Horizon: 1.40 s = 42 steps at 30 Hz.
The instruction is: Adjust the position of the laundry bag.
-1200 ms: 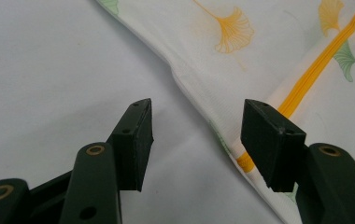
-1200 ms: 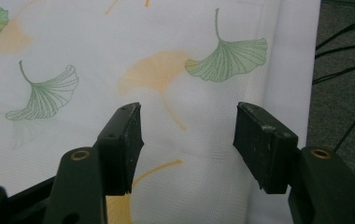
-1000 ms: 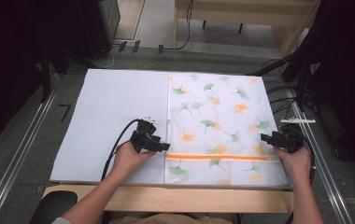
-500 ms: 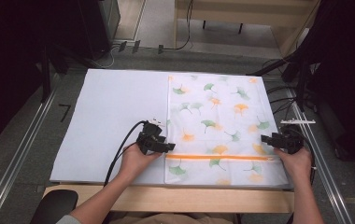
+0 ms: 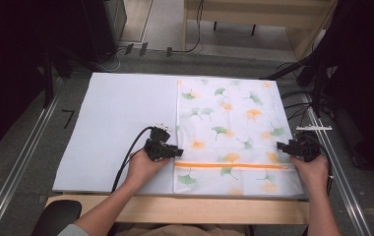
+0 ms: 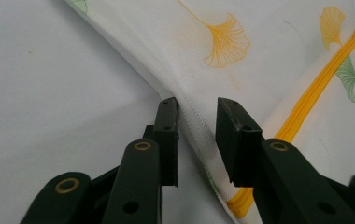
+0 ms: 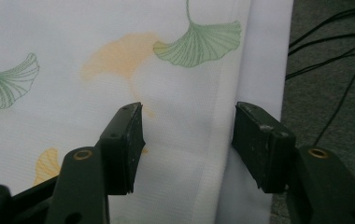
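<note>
A white cloth (image 5: 229, 123) printed with green and orange leaves lies flat on the right half of the table, with an orange zip strip (image 5: 234, 165) across its near part. My left gripper (image 5: 177, 151) is at the cloth's left edge. Its jaws (image 6: 196, 112) have just been closing, and a raised fold of that edge (image 6: 189, 116) stands in the gap between them, with the zip strip (image 6: 315, 88) to their right. My right gripper (image 5: 279, 147) is at the right edge. It (image 7: 188, 121) stands open, low over the cloth's hem (image 7: 222, 140).
A white sheet (image 5: 116, 113) covers the table under the cloth. The wooden table edge (image 5: 175, 209) runs along the front. Metal rails (image 5: 22, 162) flank both sides. Black cables (image 7: 334, 56) lie on the grey floor past the right edge.
My left gripper has shifted slightly right onto the cloth's left edge. The right hand has not moved.
</note>
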Each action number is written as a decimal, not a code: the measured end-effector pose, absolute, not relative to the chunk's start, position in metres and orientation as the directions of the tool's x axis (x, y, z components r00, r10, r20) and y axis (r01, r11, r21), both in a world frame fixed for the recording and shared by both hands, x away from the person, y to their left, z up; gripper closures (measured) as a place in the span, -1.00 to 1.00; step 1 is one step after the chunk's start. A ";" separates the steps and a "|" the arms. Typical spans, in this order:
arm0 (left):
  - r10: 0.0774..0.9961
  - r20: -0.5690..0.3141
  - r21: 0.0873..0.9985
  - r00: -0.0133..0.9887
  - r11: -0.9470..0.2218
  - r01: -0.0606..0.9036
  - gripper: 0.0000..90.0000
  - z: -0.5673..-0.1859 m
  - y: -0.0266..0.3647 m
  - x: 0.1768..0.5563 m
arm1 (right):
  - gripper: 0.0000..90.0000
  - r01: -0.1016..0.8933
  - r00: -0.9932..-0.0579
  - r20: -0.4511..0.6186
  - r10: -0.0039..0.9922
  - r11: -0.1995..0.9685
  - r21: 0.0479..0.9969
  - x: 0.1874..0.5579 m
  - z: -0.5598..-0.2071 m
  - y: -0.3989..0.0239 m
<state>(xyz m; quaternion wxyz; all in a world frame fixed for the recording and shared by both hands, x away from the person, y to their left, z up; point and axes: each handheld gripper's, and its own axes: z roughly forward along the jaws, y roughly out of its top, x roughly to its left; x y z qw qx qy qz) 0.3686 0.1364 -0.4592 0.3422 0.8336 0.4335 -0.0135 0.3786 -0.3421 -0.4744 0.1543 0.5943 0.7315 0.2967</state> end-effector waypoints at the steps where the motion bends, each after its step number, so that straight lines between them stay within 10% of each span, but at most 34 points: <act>1: 0.706 -0.319 0.558 0.632 -0.399 0.727 0.71 -0.460 0.135 0.368 | 0.00 0.776 -0.250 0.123 0.960 0.122 0.619 0.379 -0.475 -0.342; 18: 0.672 -0.347 0.539 0.654 -0.427 0.726 0.98 -0.461 0.135 0.372 | 0.95 0.787 -0.251 0.149 0.956 0.112 0.607 0.379 -0.473 -0.336; 42: 0.703 -0.352 0.530 0.618 -0.394 0.751 0.99 -0.450 0.175 0.380 | 0.99 0.813 -0.300 0.241 0.923 0.115 0.571 0.389 -0.465 -0.314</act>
